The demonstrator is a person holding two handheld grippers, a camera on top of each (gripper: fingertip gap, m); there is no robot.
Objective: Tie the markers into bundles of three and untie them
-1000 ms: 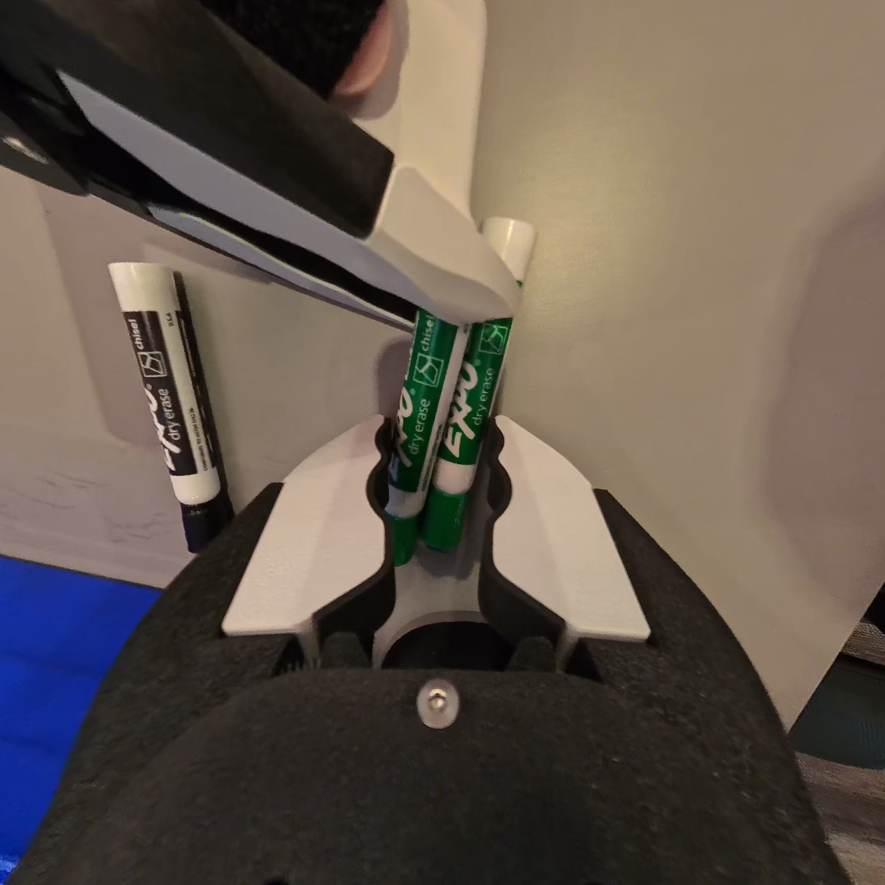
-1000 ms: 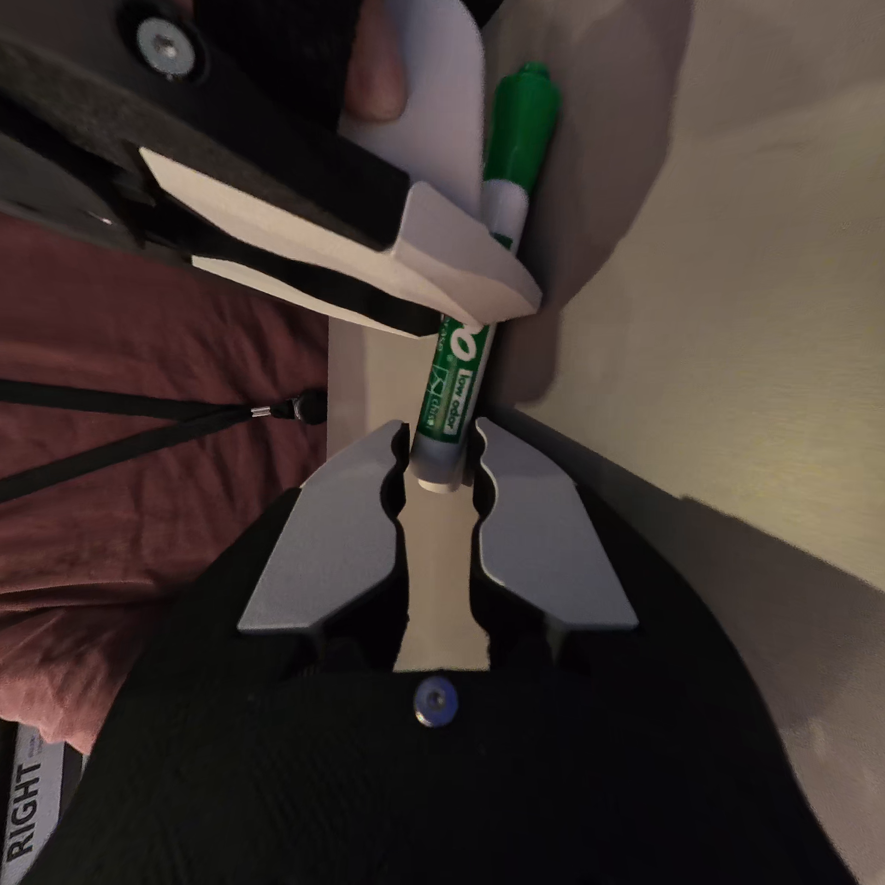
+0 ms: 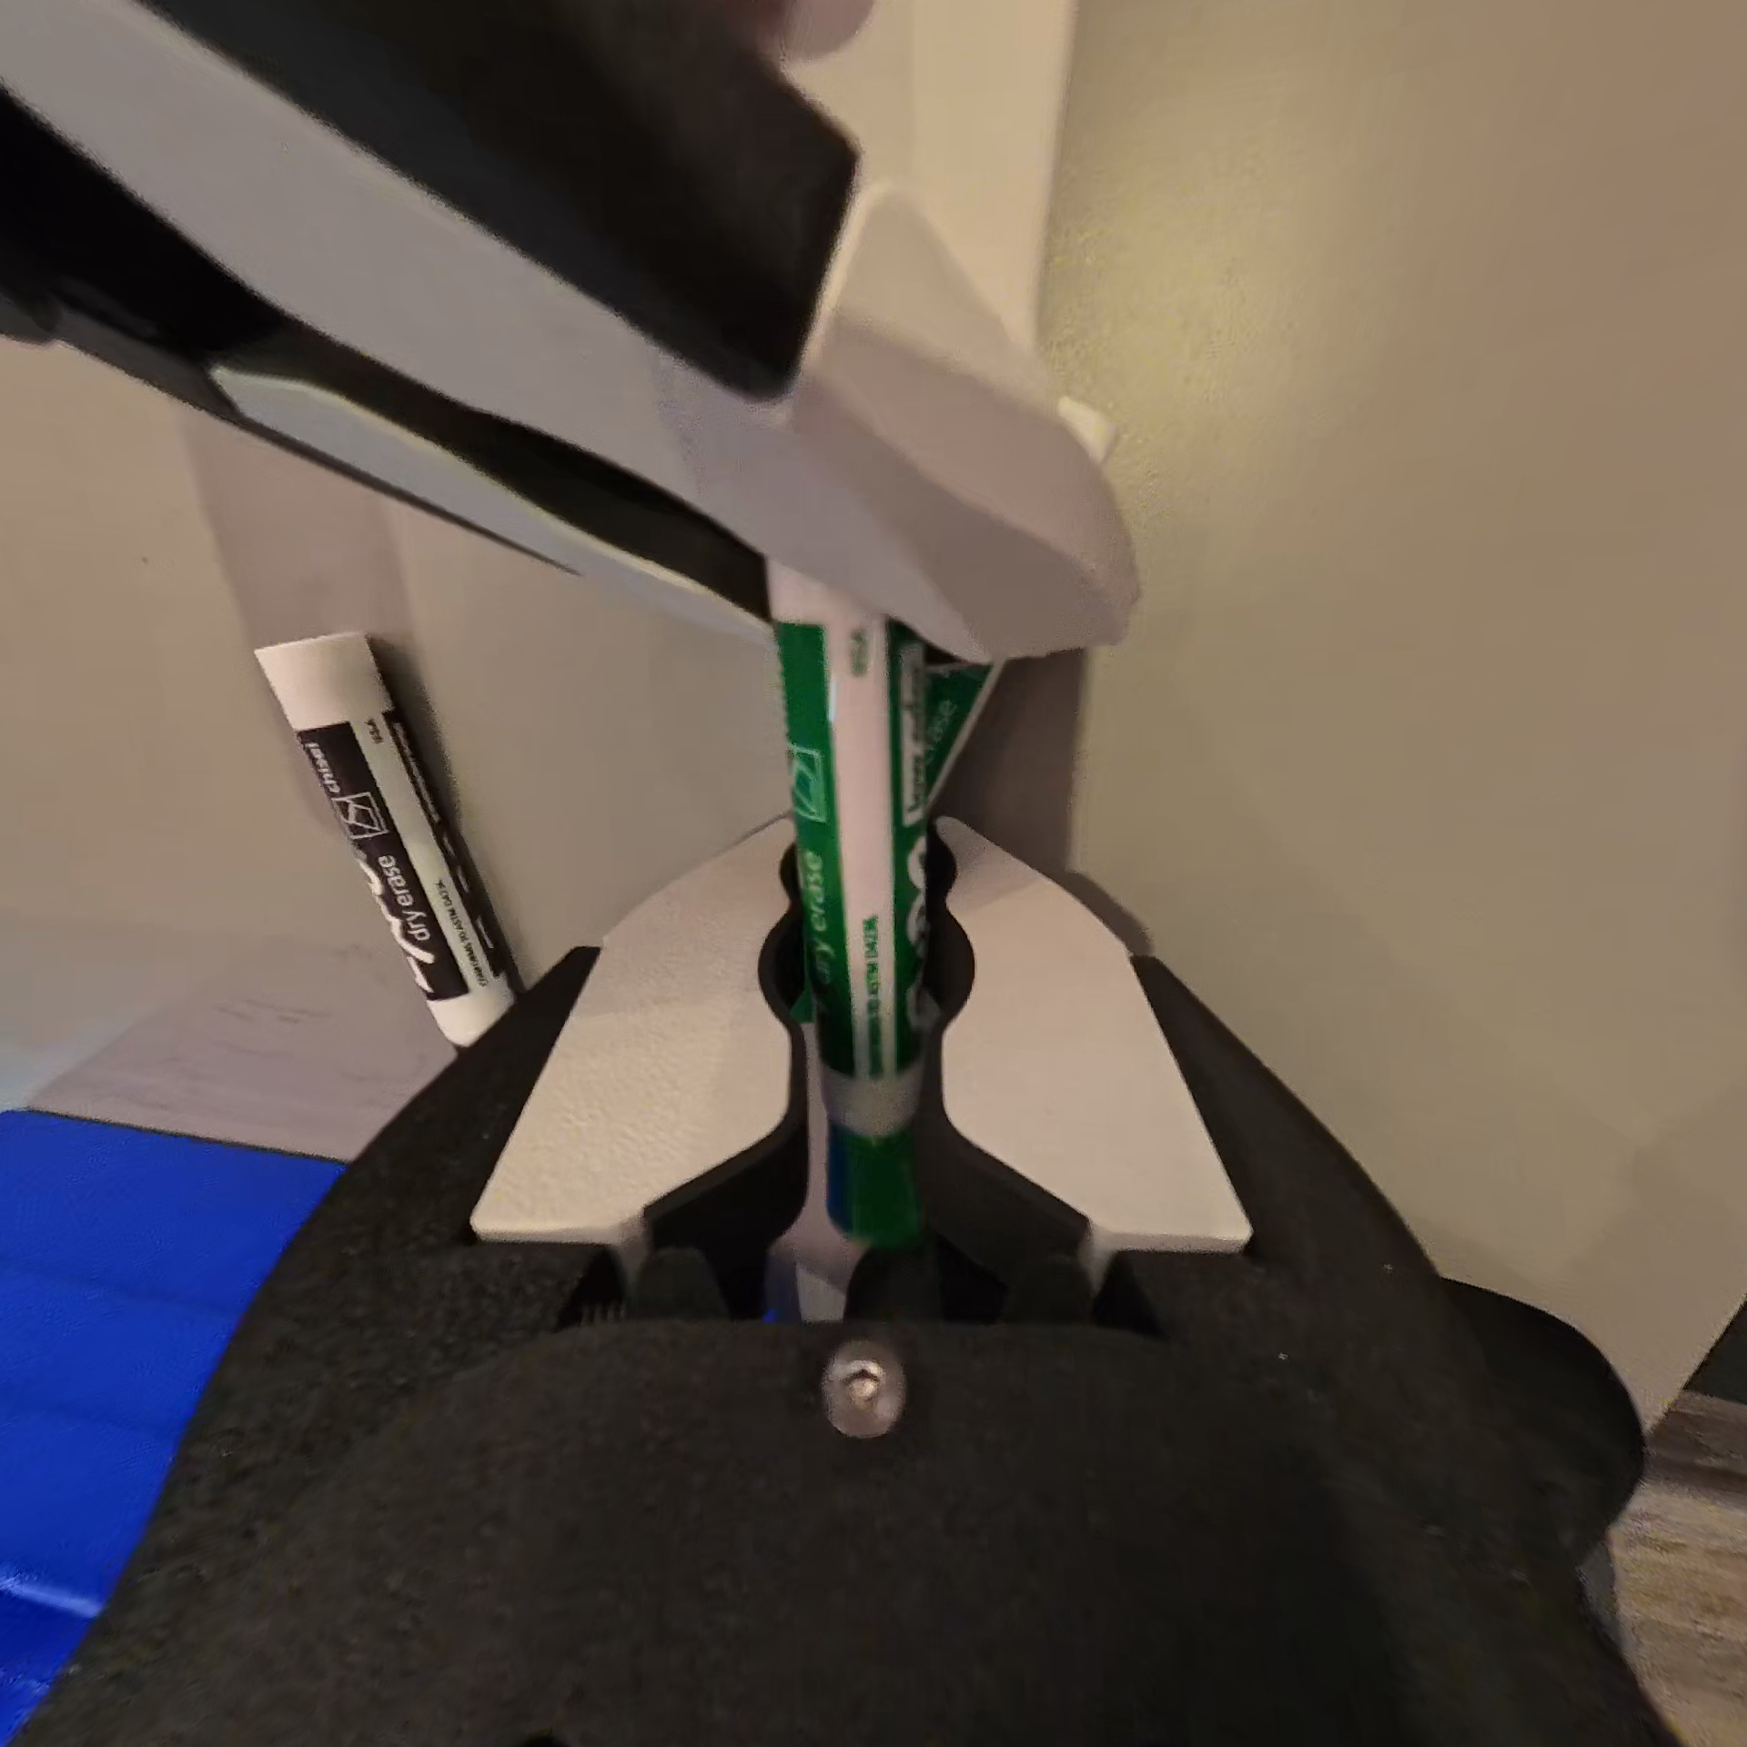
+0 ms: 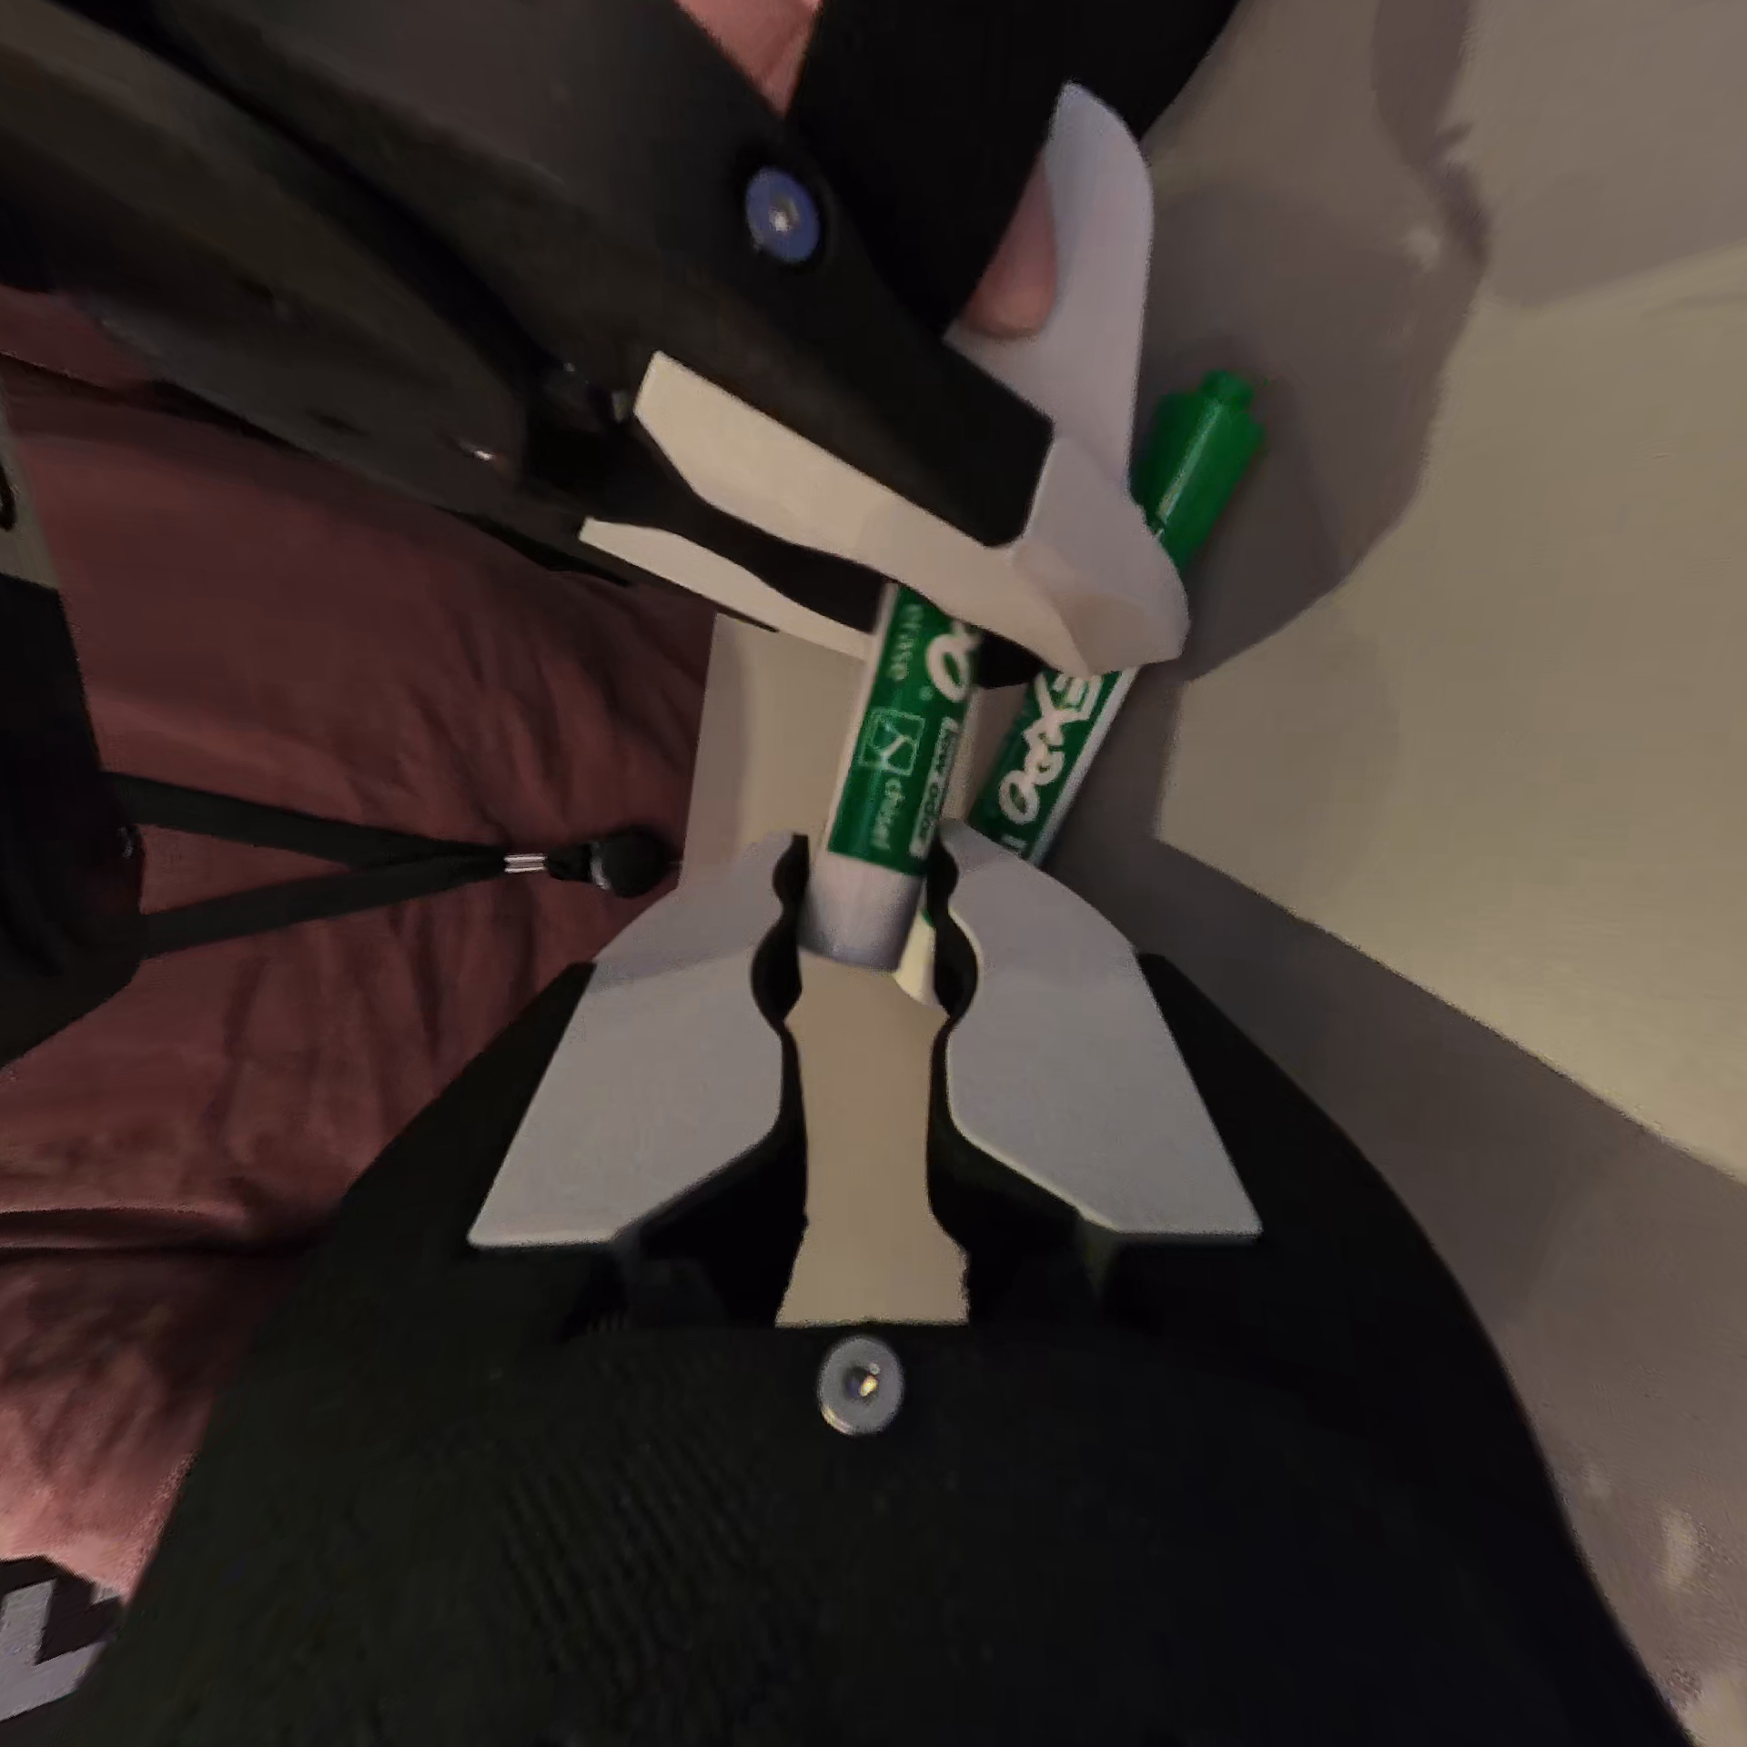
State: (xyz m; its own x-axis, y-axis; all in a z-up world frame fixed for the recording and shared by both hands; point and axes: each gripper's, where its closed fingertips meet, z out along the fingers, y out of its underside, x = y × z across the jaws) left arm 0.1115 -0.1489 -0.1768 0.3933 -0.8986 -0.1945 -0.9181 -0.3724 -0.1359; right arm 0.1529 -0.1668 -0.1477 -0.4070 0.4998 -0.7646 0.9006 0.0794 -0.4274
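Observation:
Two green dry-erase markers (image 3: 851,851) lie side by side between the fingers of my left gripper (image 3: 865,851), which is shut on them near their caps. My right gripper (image 4: 870,851) is shut on the white tail end of one green marker (image 4: 884,756). The second green marker (image 4: 1049,747) angles off to the right, outside my right gripper's fingertips, with its cap (image 4: 1201,454) past the left gripper's finger (image 4: 1087,577). In the left wrist view a right gripper finger (image 3: 945,510) covers the markers' far ends. A black marker (image 3: 388,841) lies apart on the left.
A white tabletop (image 3: 1371,662) lies under everything. A blue mat (image 3: 123,1276) is at the lower left. In the right wrist view a person's maroon garment (image 4: 331,756) with a black cord (image 4: 378,870) fills the left side. A fingertip (image 4: 1011,284) rests on the left gripper.
The two grippers have come closer together. The green markers sit deeper between my left fingers. In the right wrist view a second green marker now shows, splayed to the right.

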